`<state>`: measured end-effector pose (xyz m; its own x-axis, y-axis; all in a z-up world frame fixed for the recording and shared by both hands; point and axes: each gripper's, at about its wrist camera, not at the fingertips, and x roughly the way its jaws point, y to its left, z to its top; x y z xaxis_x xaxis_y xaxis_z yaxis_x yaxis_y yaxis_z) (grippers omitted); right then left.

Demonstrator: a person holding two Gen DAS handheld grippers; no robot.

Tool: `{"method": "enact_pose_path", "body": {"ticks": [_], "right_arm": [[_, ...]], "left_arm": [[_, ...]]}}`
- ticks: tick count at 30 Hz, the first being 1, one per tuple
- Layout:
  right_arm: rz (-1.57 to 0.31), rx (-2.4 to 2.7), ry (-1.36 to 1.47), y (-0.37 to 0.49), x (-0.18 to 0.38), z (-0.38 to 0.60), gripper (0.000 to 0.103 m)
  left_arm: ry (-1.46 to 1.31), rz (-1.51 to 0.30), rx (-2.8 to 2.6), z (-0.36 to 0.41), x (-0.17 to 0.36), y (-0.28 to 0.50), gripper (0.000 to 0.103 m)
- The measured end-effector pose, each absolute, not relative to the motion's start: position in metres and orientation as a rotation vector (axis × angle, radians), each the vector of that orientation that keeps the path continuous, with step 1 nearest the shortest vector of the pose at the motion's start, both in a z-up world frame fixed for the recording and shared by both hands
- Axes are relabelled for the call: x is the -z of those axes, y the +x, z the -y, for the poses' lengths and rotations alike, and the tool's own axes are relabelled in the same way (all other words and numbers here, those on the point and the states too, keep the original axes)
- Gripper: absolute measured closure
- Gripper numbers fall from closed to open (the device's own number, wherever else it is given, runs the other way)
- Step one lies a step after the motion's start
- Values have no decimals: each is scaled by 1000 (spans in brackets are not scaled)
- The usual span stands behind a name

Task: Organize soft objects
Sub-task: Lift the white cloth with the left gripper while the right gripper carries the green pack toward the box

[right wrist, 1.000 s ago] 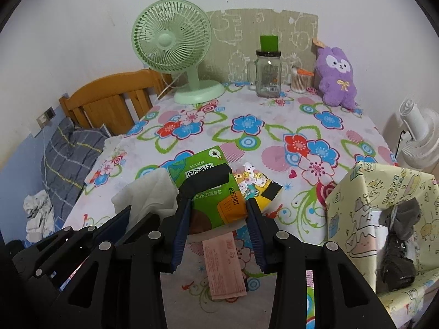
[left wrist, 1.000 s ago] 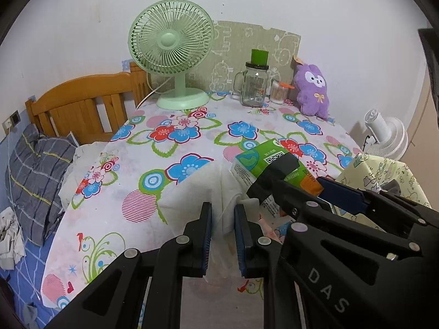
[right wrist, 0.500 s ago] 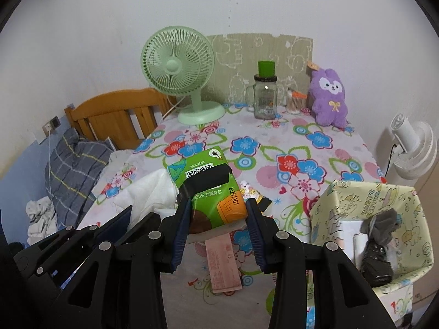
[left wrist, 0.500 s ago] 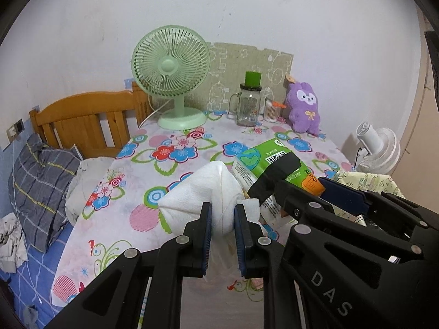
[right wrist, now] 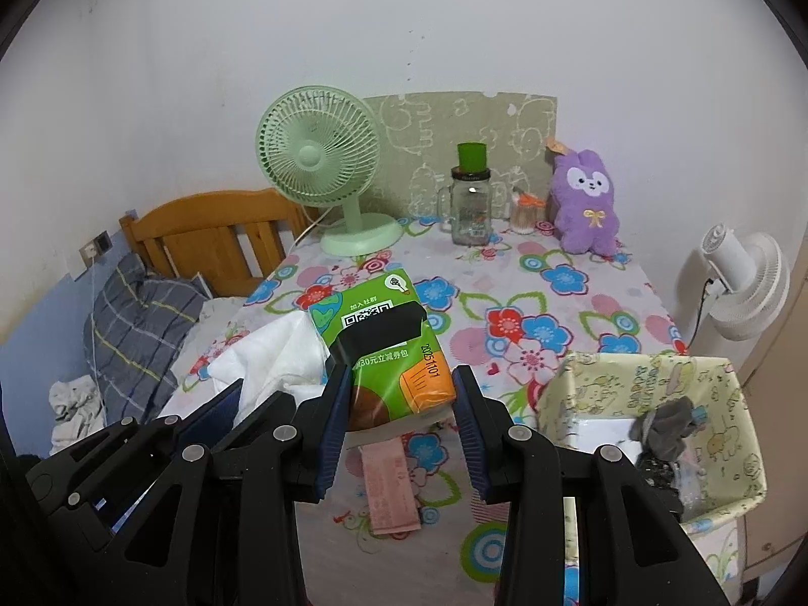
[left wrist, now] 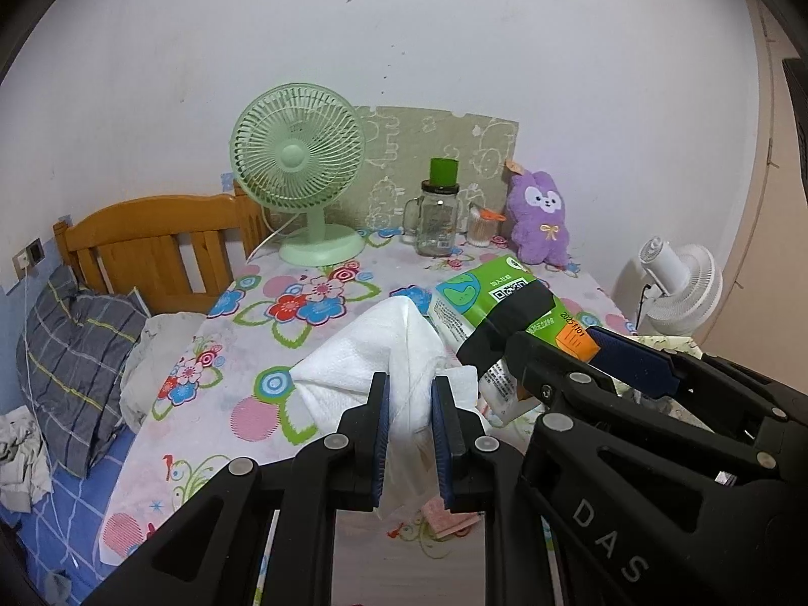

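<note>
My left gripper (left wrist: 409, 394) is shut on a white tissue (left wrist: 373, 353) and holds it in the air above the flowered table (left wrist: 303, 303); the tissue also shows in the right wrist view (right wrist: 272, 353). My right gripper (right wrist: 401, 389) is shut on a green tissue pack (right wrist: 389, 348) and holds it up beside the tissue; the pack also shows in the left wrist view (left wrist: 495, 303). A purple plush rabbit (right wrist: 586, 202) sits at the back of the table.
A yellow patterned bin (right wrist: 651, 434) with a grey cloth (right wrist: 666, 424) stands at the right. A pink paper slip (right wrist: 389, 485) lies on the table. A green fan (right wrist: 323, 161), a glass jar (right wrist: 469, 207) and a white fan (right wrist: 742, 288) stand behind. A bed (right wrist: 136, 318) lies left.
Both grippers have risen and pulled back, lifting the tissue and the pack higher above the table. The table and its objects look farther away.
</note>
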<state>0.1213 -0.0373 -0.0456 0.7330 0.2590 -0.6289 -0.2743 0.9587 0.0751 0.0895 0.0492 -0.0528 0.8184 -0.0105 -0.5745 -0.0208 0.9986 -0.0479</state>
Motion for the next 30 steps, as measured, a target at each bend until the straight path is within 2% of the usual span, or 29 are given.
{"method": "enact_pose_path", "body": {"ticks": [30], "right_arm": [[-638, -151, 16, 120, 28, 124, 59]], "left_arm": [[-26, -584, 118, 37, 42, 103, 89]]}}
